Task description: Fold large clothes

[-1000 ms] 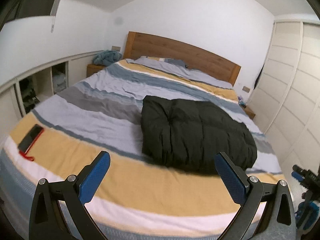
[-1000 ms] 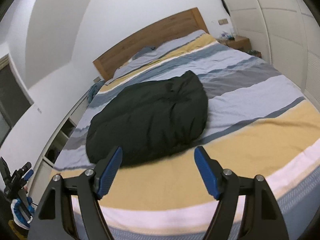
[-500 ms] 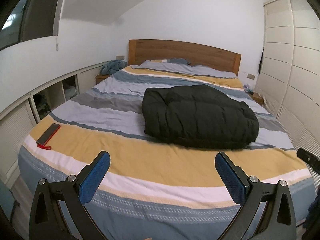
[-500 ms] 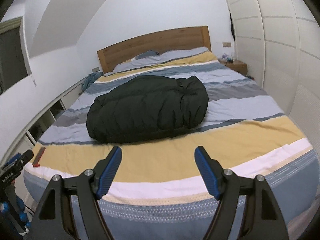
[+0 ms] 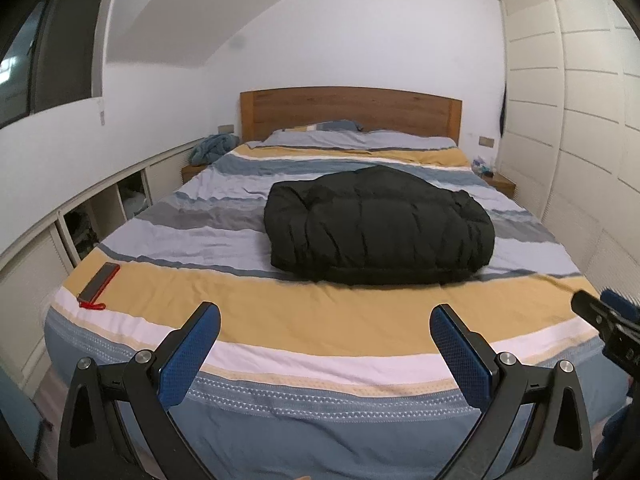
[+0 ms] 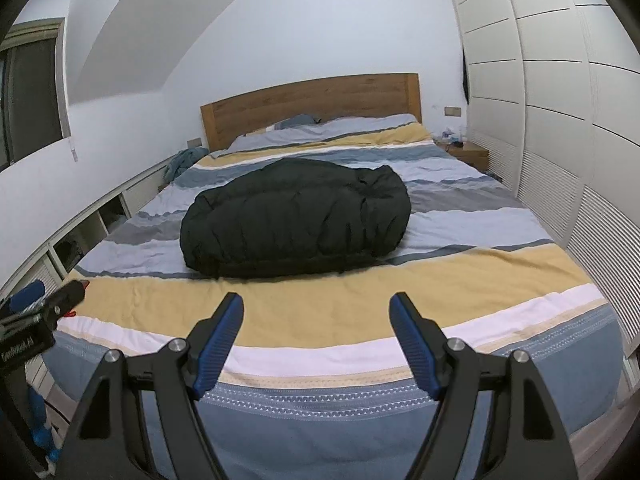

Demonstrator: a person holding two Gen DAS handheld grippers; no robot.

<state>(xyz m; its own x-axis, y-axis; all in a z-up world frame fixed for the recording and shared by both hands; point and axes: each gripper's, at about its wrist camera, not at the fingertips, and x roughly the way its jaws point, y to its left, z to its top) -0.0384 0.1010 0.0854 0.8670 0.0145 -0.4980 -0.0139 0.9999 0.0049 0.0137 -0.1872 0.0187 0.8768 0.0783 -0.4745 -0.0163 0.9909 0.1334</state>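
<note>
Black padded jacket (image 5: pixel 380 224) folded mid-bed on striped duvet (image 5: pixel 320 320), left gripper (image 5: pixel 325 334) and right gripper (image 6: pixel 317 322) both spread wide, holding nothing, red-cased phone (image 5: pixel 99 280) clear only in left view, right view hides most of it behind left gripper.

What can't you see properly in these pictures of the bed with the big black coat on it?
- Black coat: folded into a bundle in both views, so its sleeves and zipper are tucked out of sight.
- Phone: left wrist view only; in the right wrist view the left gripper almost entirely covers it.
- Things on the bedside table: too small to name.
- Shelf cubbies: contents dark and blurred.
- Floor: hidden by the bed.
</note>
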